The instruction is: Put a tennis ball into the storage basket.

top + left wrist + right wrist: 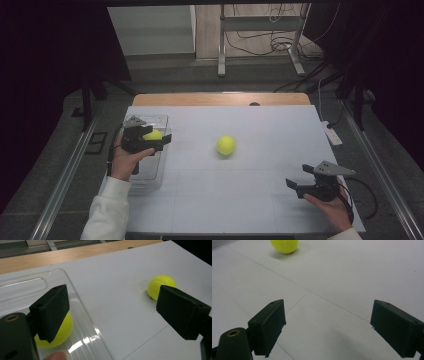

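**Three cameras, one shared ball**

The high view looks forward and down on the white table (240, 200) from the person's side. The left gripper view rides low over the clear bin (82, 315), facing past its jaws toward the loose ball (156, 286) ahead. The right gripper view sits close above the table, facing that same ball (284, 245), which also lies mid-table in the high view (226, 145).

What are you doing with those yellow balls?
A person holds a gripper in each hand at a white table. The left gripper hovers open over a clear box with one tennis ball inside. A second tennis ball sits loose mid-table. The right gripper waits open near the table's front edge, holding nothing.
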Demonstrator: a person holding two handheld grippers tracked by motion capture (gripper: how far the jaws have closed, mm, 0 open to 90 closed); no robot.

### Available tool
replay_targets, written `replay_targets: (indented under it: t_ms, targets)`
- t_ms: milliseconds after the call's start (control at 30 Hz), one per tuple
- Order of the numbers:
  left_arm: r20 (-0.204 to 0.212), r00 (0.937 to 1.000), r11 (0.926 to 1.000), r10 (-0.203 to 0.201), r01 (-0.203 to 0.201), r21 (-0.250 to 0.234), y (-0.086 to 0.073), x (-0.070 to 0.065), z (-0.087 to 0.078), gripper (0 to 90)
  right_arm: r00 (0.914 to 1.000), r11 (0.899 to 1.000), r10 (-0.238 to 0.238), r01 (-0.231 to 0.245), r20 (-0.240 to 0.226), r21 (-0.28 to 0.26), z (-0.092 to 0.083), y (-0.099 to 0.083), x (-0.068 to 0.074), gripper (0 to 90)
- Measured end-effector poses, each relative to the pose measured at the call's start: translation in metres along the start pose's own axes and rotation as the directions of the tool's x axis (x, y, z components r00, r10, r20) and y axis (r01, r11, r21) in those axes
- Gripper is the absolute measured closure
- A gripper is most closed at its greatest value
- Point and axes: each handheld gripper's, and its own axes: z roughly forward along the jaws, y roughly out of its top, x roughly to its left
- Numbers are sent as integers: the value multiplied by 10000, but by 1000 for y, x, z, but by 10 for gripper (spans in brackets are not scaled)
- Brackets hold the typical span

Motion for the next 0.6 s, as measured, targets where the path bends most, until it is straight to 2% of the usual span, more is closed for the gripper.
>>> replay_targets:
  t_ms: [300,600]
  targets:
    - [306,9989,9992,349,-342,-224,6,-15,-3,128,10000,10000,18,-18,-36,-45,-1,-1,-1,129]
    - [591,9964,9981,605,-596,-161,8,-29,2,128,10000,10000,-6,6,-44,-49,0,0,0,129]
